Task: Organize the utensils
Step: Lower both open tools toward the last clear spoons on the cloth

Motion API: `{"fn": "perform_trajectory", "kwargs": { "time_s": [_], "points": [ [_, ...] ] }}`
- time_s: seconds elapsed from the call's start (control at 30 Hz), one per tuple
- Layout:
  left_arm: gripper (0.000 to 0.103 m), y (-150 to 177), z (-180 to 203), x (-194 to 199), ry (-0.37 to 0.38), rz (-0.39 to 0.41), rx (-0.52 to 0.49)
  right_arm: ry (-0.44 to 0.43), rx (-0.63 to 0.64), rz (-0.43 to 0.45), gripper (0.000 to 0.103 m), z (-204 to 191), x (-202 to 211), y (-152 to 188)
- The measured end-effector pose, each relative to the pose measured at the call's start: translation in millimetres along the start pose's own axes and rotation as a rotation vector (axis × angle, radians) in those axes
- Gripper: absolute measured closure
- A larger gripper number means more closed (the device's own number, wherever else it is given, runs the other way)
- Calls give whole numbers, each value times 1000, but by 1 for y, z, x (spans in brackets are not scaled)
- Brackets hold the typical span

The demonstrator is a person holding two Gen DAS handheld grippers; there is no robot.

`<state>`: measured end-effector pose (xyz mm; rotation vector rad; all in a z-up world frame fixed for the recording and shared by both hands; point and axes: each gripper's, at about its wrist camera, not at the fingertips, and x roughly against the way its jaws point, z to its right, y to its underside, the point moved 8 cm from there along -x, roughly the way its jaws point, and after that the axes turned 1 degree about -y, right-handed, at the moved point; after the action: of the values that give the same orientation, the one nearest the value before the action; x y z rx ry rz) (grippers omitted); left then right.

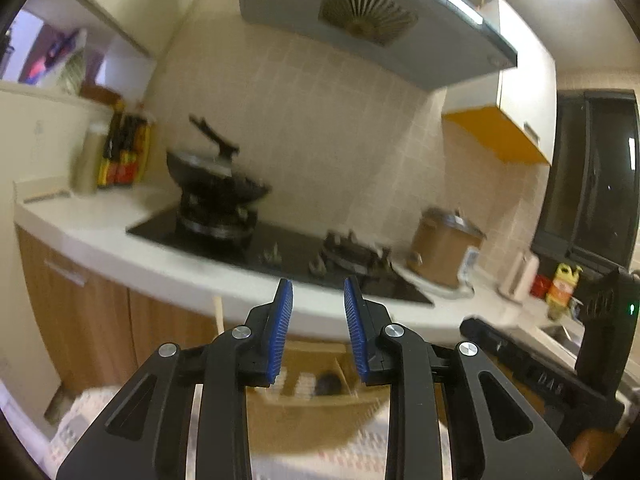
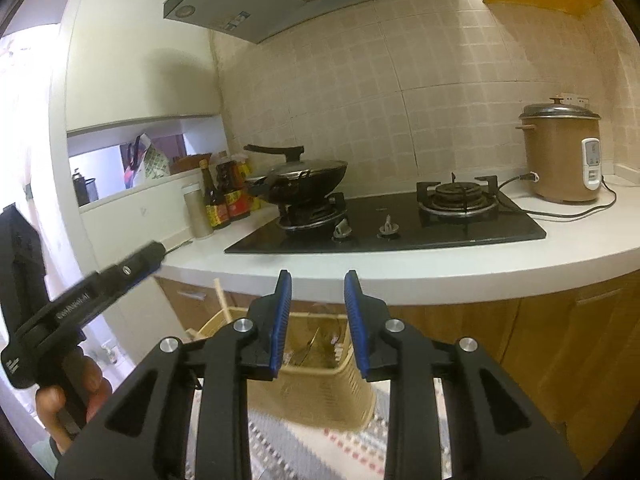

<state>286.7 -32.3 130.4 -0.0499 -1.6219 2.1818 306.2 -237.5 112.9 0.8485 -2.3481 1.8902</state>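
Nearest, left gripper and right gripper each parted a narrow way, blue pads clear of everything, holding nothing. Just beyond, below the worktop's front edge, beige slatted basket on a patterned cloth with the utensils inside: one pale wooden handle upright at its left rim, the rest too dim to name. Probably light, stiff and slim, apt to swivel, so best pinched mid-handle. Farther back, lidded wok toward the worktop's left end.
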Motion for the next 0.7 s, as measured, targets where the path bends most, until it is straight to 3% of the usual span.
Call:
{"fn": "perform_trajectory", "kwargs": {
  "time_s": [0.13,0.3,0.6,0.7],
  "points": [
    [78,24,2,7,28,-182,12,-9,-7,-142,78,-6,9,19],
    [78,92,-2,3,62,-489,19,-32,-14,-367,78,-13,-2,68],
    [78,205,-18,-9,56,-861,-19,-10,-29,-739,78,-8,-28,178],
    [78,235,-15,-14,44,-916,-41,-14,-82,-788,78,2,-27,204]
  ]
}}
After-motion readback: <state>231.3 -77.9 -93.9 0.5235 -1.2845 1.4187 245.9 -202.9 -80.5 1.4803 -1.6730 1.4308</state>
